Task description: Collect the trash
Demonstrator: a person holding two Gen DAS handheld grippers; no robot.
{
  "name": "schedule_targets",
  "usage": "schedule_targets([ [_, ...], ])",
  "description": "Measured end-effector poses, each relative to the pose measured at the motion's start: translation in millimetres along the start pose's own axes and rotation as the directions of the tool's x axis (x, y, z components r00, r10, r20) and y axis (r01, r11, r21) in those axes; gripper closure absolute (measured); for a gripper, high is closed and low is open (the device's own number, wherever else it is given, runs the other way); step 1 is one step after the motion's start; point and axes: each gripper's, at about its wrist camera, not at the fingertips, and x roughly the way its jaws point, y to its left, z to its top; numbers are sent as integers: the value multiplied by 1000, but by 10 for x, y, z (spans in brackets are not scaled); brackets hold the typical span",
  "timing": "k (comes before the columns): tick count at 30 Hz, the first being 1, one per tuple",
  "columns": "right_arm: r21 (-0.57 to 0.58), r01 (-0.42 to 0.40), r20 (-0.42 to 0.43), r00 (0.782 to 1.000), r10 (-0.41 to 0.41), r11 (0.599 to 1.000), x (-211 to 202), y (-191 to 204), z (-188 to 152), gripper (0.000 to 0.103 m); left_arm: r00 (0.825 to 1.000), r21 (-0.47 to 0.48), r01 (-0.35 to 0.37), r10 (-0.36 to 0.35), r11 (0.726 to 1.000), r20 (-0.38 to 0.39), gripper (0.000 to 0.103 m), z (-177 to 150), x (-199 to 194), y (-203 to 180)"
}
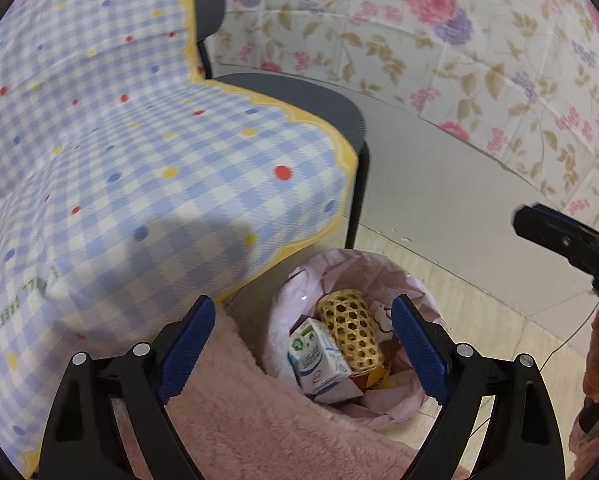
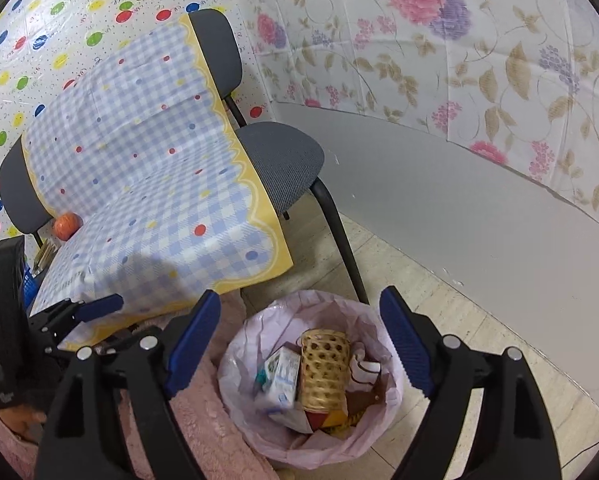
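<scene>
Trash sits inside the lined bin [image 2: 311, 388] on the floor, beside the chair [image 2: 283, 160]: a woven basket piece [image 2: 324, 372], a small carton [image 2: 281, 380] touching its left side, and crumpled wrappers [image 2: 331, 420] beneath. The pink liner [image 1: 283, 312] is folded over the rim, apparently to keep the contents bagged for removal.

Right tongs [image 2: 299, 340] hover above the bin mouth, jaws spread wide and holding nothing. Left tongs [image 1: 303, 344] are likewise released and empty, framing the same bin from the other side; both appear positioned for access to the bin.

A checked cloth [image 1: 139, 160] covers the seat. An orange ball [image 2: 66, 226] rests at the cloth's far edge; whether it counts as trash cannot be determined. A pink fleece [image 1: 259, 420] lies just beside the bin.
</scene>
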Motion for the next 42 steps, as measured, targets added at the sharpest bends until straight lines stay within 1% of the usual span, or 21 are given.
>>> schedule_targets([
  [2, -12, 4, -3, 1000, -4, 1000, -39, 44, -11, 15, 1000, -16, -15, 15, 1000, 10, 14, 6, -67, 51],
  [4, -30, 9, 0, 1000, -9, 1000, -86, 128, -2, 11, 998, -26, -67, 68, 997, 19, 14, 26, -173, 110],
  [6, -58, 8, 21, 1000, -6, 998, -167, 267, 26, 6, 994, -38, -98, 99, 994, 34, 14, 51, -299, 176],
  [8, -84, 4, 44, 999, 0, 996, -227, 395, 61, 6, 994, -54, -96, 98, 994, 44, 14, 69, -449, 264],
  [10, -114, -9, 53, 998, 16, 993, -264, 533, 108, 6, 990, -81, -123, 128, 989, 59, 13, 81, -584, 333],
  [14, -195, -32, 71, 996, 47, 980, -283, 901, 240, 6, 969, -144, -201, 218, 969, 114, 13, 85, -917, 543],
  [16, -222, -46, 85, 994, 66, 974, -293, 1055, 301, 6, 961, -171, -224, 247, 959, 127, 13, 90, -1046, 649],
  [17, -236, -61, 91, 992, 84, 970, -295, 1150, 340, 6, 956, -185, -236, 262, 954, 130, 13, 88, -1114, 714],
  [20, -269, -119, 73, 987, 144, 956, -286, 1386, 456, 6, 941, -219, -273, 308, 937, 140, 13, 57, -1283, 869],
  [22, -287, -124, 84, 985, 153, 950, -304, 1519, 525, 6, 924, -248, -316, 356, 916, 137, 13, 38, -1402, 977],
  [26, -313, -132, 80, 983, 165, 941, -328, 1712, 625, 6, 904, -283, -362, 408, 888, 124, 12, -17, -1581, 1137],
  [28, -326, -131, 69, 984, 162, 936, -327, 1794, 626, 6, 889, -295, -399, 446, 868, 109, 11, -44, -1668, 1210],
  [31, -351, -139, 44, 985, 164, 926, -295, 1879, 580, 6, 874, -306, -432, 478, 848, 91, 10, -85, -1769, 1291],
  [36, -363, -157, 11, 985, 173, 919, -195, 1997, 528, 6, 859, -321, -463, 508, 826, 68, 9, -153, -1866, 1421],
  [42, -373, -169, 9, 983, 185, 912, -175, 2092, 543, 6, 853, -347, -466, 517, 814, 67, 9, -185, -1926, 1493],
])
